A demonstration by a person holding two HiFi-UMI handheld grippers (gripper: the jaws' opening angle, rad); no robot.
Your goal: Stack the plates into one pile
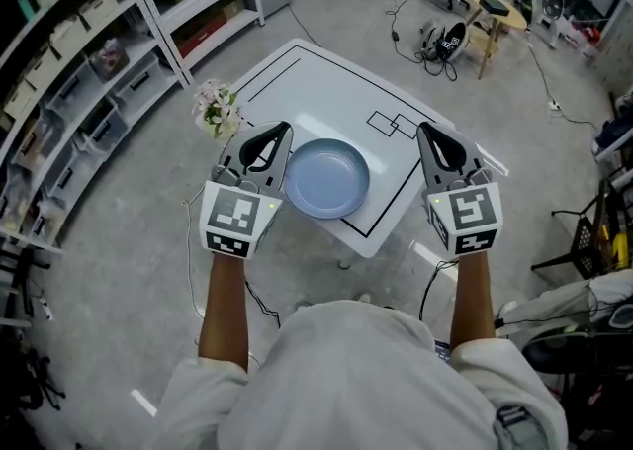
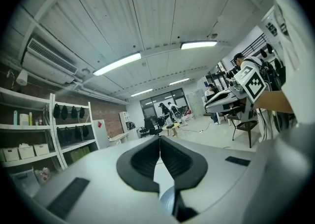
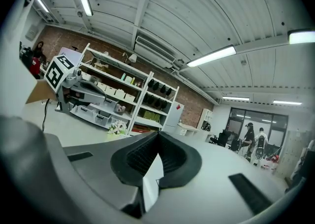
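A pale blue plate [image 1: 326, 177] lies on the white table [image 1: 326, 92], near its front corner; it looks like one plate or a pile seen from above, I cannot tell which. My left gripper [image 1: 282, 130] hangs above the plate's left rim, shut and empty. My right gripper [image 1: 423, 132] is held level with it to the right of the plate, also shut and empty. In the left gripper view the gripper [image 2: 158, 142] has its jaws together, and a sliver of the plate [image 2: 168, 202] shows below them. The right gripper [image 3: 157, 139] points up toward the room.
A small bunch of pale flowers [image 1: 218, 109] stands at the table's left edge. Black lines are drawn on the tabletop. Storage shelves [image 1: 89, 52] run along the left. Chairs and a stool [image 1: 485, 18] stand at the back right, with cables on the floor.
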